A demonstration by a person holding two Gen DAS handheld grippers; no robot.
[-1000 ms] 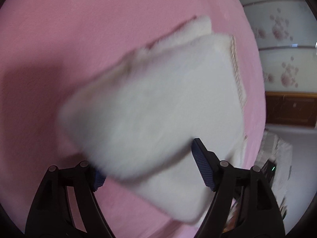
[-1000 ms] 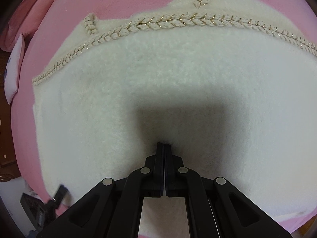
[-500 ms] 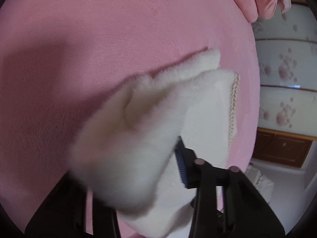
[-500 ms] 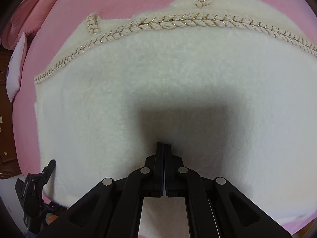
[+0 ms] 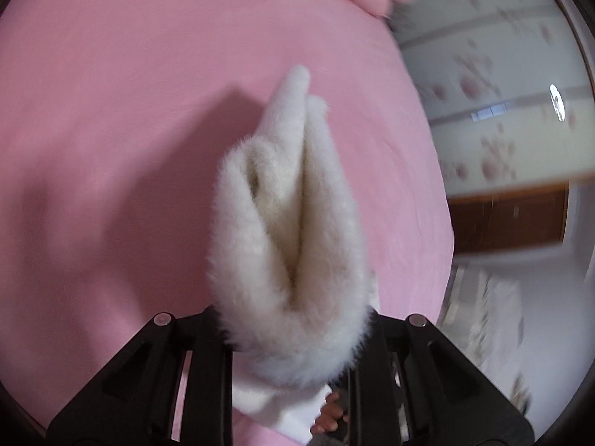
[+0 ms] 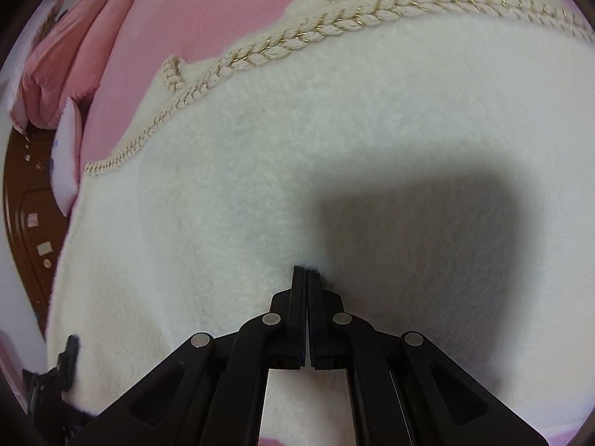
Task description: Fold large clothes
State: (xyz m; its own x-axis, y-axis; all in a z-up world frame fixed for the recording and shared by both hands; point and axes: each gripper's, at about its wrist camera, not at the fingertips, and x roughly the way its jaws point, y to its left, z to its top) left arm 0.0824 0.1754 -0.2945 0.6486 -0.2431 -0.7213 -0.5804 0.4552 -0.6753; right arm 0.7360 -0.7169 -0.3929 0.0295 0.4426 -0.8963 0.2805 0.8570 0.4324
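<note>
While the left gripper (image 5: 293,338) has just been closing its jaws, a thick bunch of the fluffy white garment (image 5: 290,230) sits pinched between them, folded into a couple of plump ridges that stick out ahead of the gripper over the pink bed (image 5: 130,130). So it's clamped on fabric, no question. A bit of a hand (image 5: 327,414) peeks out right underneath. If it were me, I'd carry that bunch over in one smooth arc and keep it taut so the layers land flat instead of slumping into a lump. Fleece this thick looks like it'd spring back, so pressing it down after probably helps.

Off to the gripper's right there's a floral-patterned wall (image 5: 502,111) and some dark wood furniture (image 5: 509,219), all pretty blurred.

From the other camera, the right gripper (image 6: 306,271) has its jaws pressed together with nothing between them, tips poking down into the middle of the garment (image 6: 297,156) like a pin. Good spot for an anchor imo, just don't let it slide. The braided gold-flecked trim (image 6: 282,46) runs across well ahead of it, with pink bed beyond. Far left of the gripper are pink pillows (image 6: 63,74) and a brown wooden headboard or cabinet (image 6: 26,204), can't tell which.
</note>
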